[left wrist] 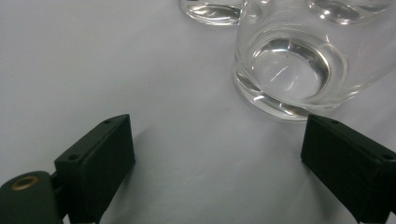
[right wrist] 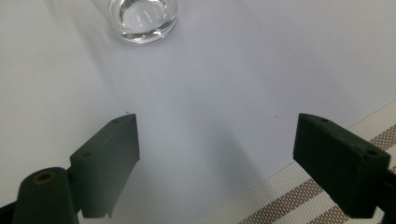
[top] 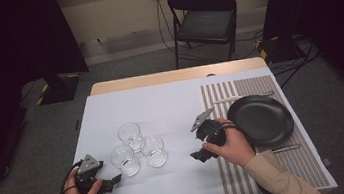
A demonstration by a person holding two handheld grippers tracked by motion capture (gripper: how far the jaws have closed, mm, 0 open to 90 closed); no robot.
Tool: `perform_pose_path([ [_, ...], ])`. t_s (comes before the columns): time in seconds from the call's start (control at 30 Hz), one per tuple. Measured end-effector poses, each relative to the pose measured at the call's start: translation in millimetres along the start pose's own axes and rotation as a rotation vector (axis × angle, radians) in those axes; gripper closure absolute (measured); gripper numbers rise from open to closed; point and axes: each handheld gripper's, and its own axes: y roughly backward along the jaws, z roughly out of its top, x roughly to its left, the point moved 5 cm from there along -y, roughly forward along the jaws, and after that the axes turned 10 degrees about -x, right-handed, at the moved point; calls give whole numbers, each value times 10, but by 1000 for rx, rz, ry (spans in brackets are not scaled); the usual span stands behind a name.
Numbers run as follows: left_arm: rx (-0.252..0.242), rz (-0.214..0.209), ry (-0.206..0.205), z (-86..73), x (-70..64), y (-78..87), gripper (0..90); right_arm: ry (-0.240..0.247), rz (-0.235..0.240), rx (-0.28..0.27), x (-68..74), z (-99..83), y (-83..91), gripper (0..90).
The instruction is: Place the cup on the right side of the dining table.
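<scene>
Both the left gripper (left wrist: 217, 154) and right gripper (right wrist: 217, 161) gape empty; the high view adds a black plate (top: 261, 120) beside three glasses (top: 137, 148).

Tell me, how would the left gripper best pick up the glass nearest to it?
Grip the nearest glass across its round wall, below the rim, coming from the left gripper's own side. It stands upright and that side is free; the other two glasses crowd the far side. The fingers are already open.

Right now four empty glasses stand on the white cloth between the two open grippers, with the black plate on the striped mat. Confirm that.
Not four: the high view shows three glasses. The rest holds: empty, on the white cloth, both grippers open, black plate on the striped mat.
</scene>
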Motion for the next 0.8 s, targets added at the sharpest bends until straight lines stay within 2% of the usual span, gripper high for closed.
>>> perform_pose_path([
  [0.8,0,-1,-1,0,0,-1,87,6,12,-13,12,227,28,137],
])
